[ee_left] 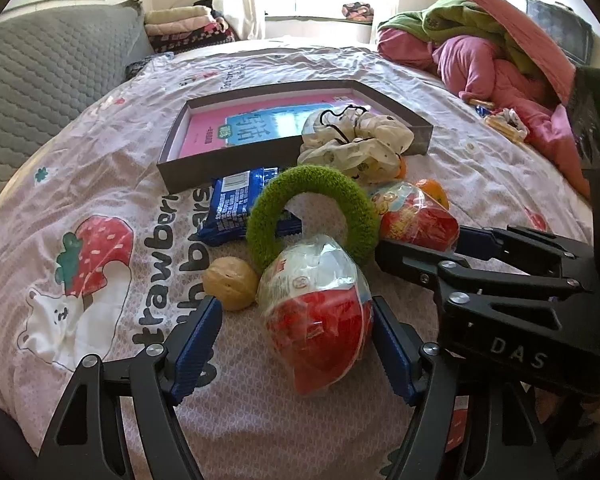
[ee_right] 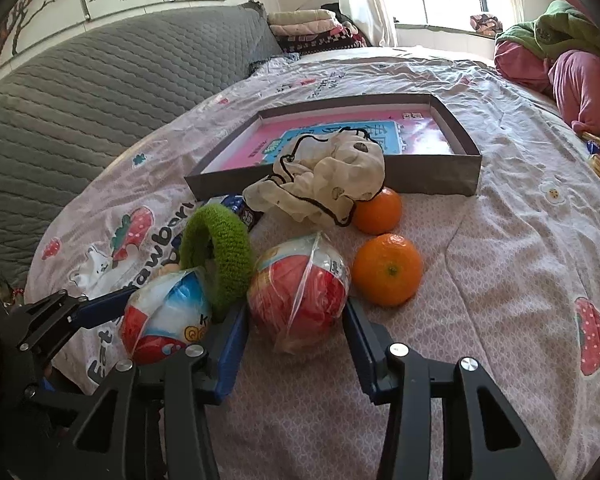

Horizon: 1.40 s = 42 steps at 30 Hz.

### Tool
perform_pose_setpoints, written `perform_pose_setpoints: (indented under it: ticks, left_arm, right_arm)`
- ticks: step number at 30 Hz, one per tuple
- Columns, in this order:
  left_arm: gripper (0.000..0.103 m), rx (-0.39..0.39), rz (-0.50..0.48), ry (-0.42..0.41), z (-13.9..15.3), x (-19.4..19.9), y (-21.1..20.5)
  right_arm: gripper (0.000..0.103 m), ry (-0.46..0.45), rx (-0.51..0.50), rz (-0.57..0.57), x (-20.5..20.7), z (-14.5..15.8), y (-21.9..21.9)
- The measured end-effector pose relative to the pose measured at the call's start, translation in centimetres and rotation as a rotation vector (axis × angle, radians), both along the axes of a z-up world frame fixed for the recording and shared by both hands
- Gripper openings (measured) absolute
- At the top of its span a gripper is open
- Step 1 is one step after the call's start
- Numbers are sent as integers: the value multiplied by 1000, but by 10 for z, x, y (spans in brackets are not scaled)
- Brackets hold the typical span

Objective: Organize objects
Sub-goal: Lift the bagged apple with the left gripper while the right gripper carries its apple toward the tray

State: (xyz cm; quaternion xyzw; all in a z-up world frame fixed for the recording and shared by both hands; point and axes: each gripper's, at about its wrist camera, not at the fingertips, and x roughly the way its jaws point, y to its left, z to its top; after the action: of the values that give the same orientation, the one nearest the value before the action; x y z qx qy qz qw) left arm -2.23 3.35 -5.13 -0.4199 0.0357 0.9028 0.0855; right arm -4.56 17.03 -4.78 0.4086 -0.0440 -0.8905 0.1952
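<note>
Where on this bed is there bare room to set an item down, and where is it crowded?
Bare bedspread lies right of the two oranges and the grey box. Another free patch is the strawberry print left of the walnut. Crowded: the cluster before the box, where green ring, blue packet, wrapped eggs and cloth pouch touch.

Each claw, left claw (ee_left: 296,344) and right claw (ee_right: 296,354), is a matte black linkage frame with triangular cut-outs and round silver screws. Ribbed blue pads (ee_left: 198,350) line the fingers. White "DAS" lettering marks one black arm.
</note>
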Motion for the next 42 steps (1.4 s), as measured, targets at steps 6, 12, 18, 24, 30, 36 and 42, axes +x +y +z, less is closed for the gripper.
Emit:
perform_pose_setpoints:
  ticks: [6, 12, 18, 24, 30, 36, 42]
  left_arm:
    - [54, 15, -21, -22, -6, -3, 0]
    - [54, 50, -30, -17, -4, -1, -6]
    - [54, 83, -33, 8, 6, 5, -14]
    - [54, 99, -31, 64, 20, 13, -19]
    - [54, 102, -20, 90, 28, 15, -23]
    - [54, 102, -19, 93, 27, 15, -24]
    - [54, 108, -18, 97, 29, 11, -23]
  right_arm:
    - [48, 31, -4, -2, 5, 5, 1]
    - [48, 55, -3, 5, 12, 8, 3]
    - [48, 90, -8, -13, 20, 14, 11]
    - [48, 145, -12, -33, 29, 24, 19]
    - [48, 206, -4, -17, 36, 33, 18]
    - [48, 256, 12, -2, 43, 39, 12]
    - [48, 275, 34, -7, 45, 40, 10]
